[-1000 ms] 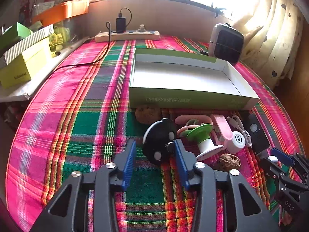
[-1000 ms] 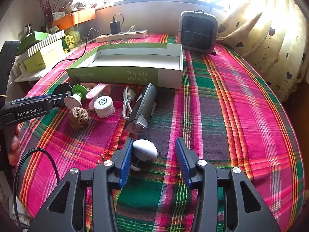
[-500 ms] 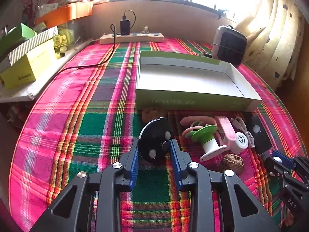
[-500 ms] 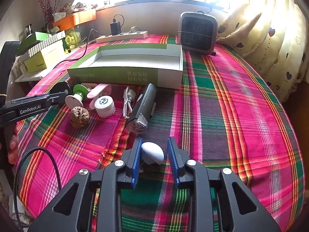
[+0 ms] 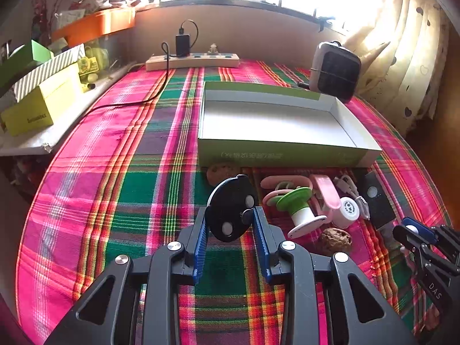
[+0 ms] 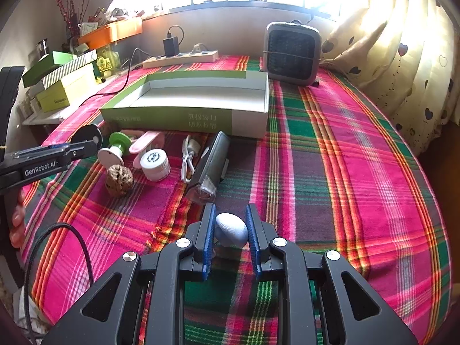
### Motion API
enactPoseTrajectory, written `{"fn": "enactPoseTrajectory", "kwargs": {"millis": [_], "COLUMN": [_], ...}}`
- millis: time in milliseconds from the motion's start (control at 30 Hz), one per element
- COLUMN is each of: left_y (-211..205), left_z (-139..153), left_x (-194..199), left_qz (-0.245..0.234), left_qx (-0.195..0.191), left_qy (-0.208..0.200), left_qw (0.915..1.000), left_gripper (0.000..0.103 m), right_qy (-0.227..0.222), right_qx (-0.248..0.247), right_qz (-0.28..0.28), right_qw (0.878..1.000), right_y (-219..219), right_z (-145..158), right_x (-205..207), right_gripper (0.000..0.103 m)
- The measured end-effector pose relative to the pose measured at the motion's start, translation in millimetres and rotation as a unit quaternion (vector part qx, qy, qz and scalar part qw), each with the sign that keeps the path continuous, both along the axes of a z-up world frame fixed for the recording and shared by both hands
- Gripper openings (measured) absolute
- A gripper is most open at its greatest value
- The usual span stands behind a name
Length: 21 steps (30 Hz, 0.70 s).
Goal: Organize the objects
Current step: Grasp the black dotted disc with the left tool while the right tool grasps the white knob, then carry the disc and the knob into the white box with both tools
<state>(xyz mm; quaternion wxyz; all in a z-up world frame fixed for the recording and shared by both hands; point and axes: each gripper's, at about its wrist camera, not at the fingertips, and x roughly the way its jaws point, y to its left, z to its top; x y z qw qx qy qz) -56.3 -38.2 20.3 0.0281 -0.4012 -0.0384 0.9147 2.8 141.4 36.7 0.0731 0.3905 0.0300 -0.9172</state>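
Observation:
My left gripper (image 5: 230,212) is shut on a black disc (image 5: 230,198) with white dots, which stands on edge between the blue pads just above the plaid cloth. The same disc (image 6: 86,135) shows at the far left of the right wrist view. The jaws of my right gripper (image 6: 230,210) are closing on a small white egg-shaped piece (image 6: 231,230), and both pads touch it. An open green-and-white box (image 5: 287,155) lies empty behind the loose items. In front of the box lie a green spool (image 5: 296,207), a pink clip (image 5: 325,192), a white jar (image 5: 349,208), a walnut (image 5: 336,238) and a black device (image 6: 212,164).
A power strip (image 5: 192,60) with a charger and a small fan heater (image 5: 336,72) stand at the table's far edge. Stacked boxes (image 5: 43,106) sit on a ledge to the left, and a curtain (image 6: 402,57) hangs at the right. A white cable (image 6: 188,155) lies by the black device.
Both pairs of jaws have narrowed from wide apart to touching their objects: the left on the black disc, the right on the white egg-shaped piece. Neither hand has shifted much.

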Motion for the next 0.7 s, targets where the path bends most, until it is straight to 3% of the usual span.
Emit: {"fn": "enactPoseTrajectory", "kwargs": {"millis": [333,700], "left_y": [1.7,5.9], "left_z": [20.2,40.5], "left_x": [0.1,-23.9], "left_qz": [-0.01,-0.033], "left_qx": [0.006,0.009], "left_qy": [0.017,0.027], "left_qw": [0.9998,0.999], "left_gripper": [0.028,0.028], "right_qy": [0.019,0.044], "right_qx": [-0.015,-0.023], "right_qz": [0.004,0.025], "right_qw": [1.0,0.998], "right_y": [5.4,7.8], "right_z": [23.7,55.9], "right_x": [-7.4,-47.3], "right_gripper": [0.023,0.023]}}
